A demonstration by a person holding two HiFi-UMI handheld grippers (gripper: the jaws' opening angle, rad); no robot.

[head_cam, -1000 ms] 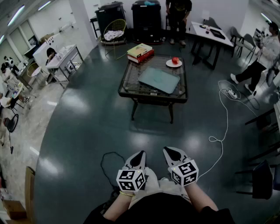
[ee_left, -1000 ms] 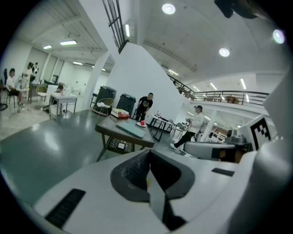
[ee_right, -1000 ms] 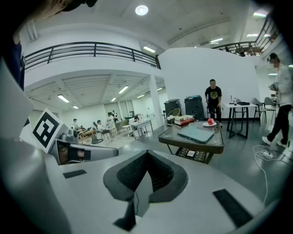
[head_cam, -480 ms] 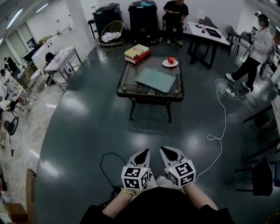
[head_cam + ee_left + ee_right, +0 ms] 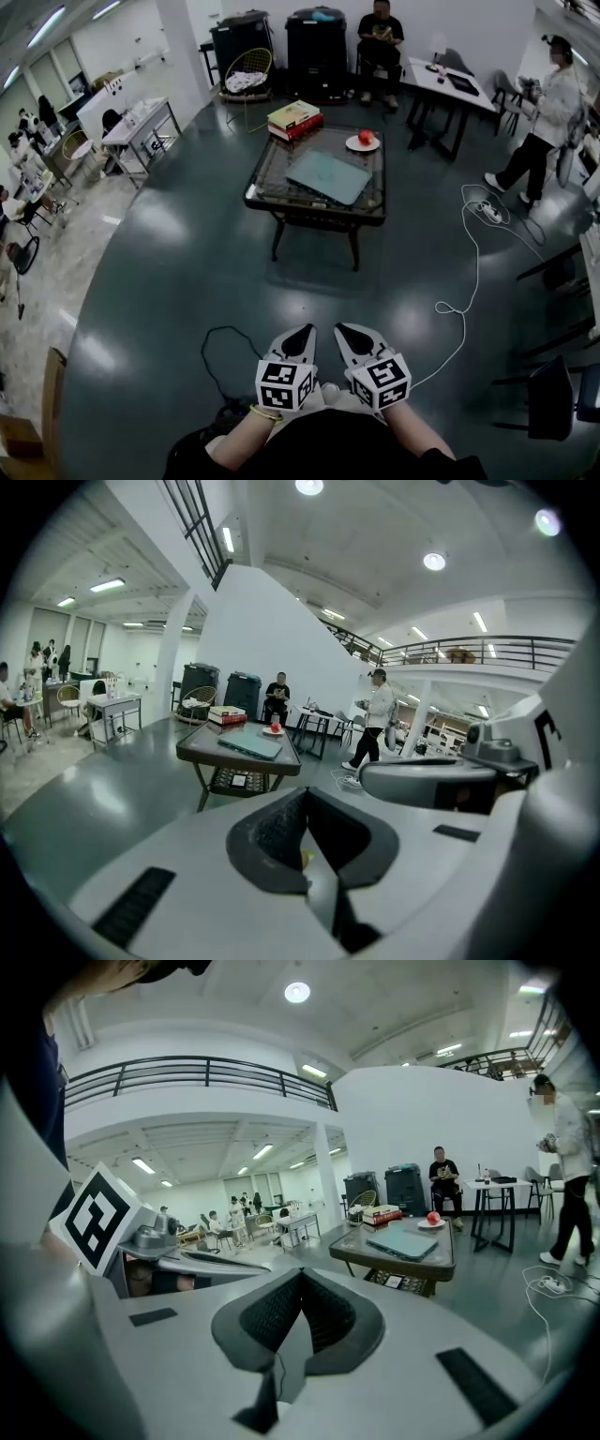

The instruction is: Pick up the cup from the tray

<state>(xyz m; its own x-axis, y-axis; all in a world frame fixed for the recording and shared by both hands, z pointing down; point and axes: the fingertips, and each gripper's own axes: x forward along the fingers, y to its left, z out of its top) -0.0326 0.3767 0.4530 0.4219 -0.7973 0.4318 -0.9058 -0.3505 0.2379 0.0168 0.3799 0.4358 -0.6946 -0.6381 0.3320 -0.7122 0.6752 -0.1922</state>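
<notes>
Both grippers are down in front of me, side by side. The left gripper has its jaws pressed together with nothing between them, and the right gripper is the same, closed and empty.

The low table is well apart from me across open floor. A flat teal tray lies on it, and I see no cup on that tray from here. The only candidate is a small red thing on a white plate at the far right corner. It is too small to tell whether that is the cup.

So the first risk is going for the wrong object, because nothing here confirms what the red thing is.

The second risk is arriving with closed jaws. If I do not open one before I reach in, the tips will push the thing off its plate instead of straddling it.

Third, a white cable snakes over the floor to my right, and drifting that way could snag a foot.

A person in white stands near that side too, and the stacked books crowd the far left corner, so a wide swing over the table could clip them.
</notes>
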